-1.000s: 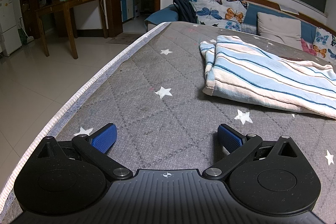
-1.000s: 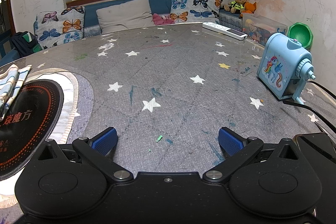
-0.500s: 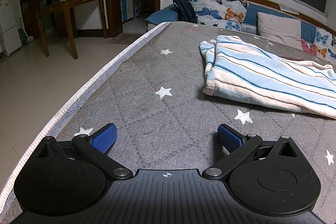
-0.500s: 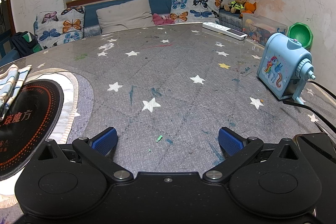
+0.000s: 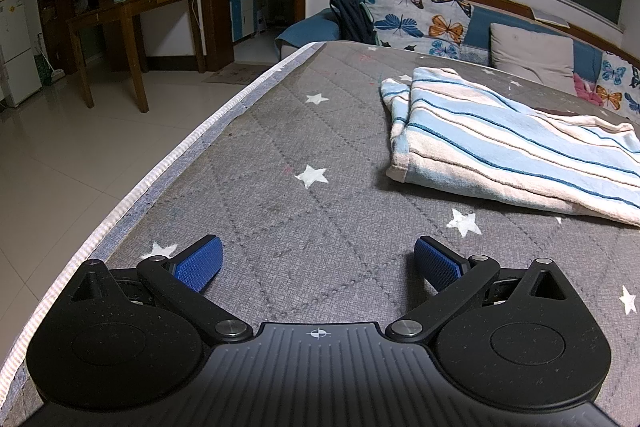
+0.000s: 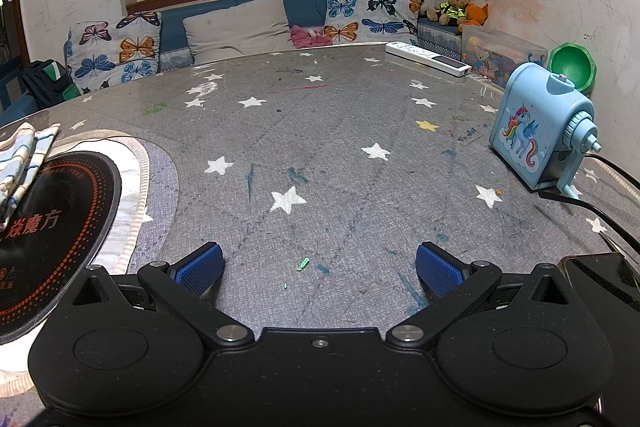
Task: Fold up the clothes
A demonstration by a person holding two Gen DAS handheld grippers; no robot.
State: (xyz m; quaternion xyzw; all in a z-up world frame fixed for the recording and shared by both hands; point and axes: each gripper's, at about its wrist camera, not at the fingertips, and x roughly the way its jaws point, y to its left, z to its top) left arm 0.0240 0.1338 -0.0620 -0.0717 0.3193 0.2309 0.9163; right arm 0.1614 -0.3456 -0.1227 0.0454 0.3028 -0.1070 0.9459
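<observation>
A folded blue, white and pink striped cloth (image 5: 508,143) lies on the grey star-patterned table (image 5: 288,211), ahead and to the right of my left gripper (image 5: 318,261). The left gripper is open and empty, low over the table near its left edge. My right gripper (image 6: 318,263) is open and empty over bare table. A corner of the striped cloth (image 6: 22,155) shows at the far left of the right wrist view, partly on a black round hotplate (image 6: 52,223).
A blue unicorn pencil sharpener (image 6: 540,131) with a black cable (image 6: 592,207) stands at the right. A white remote (image 6: 428,59), a toy box (image 6: 500,53) and a green bowl (image 6: 572,65) lie beyond. A dark phone (image 6: 604,273) sits near the right gripper. The table edge (image 5: 160,179) drops to floor.
</observation>
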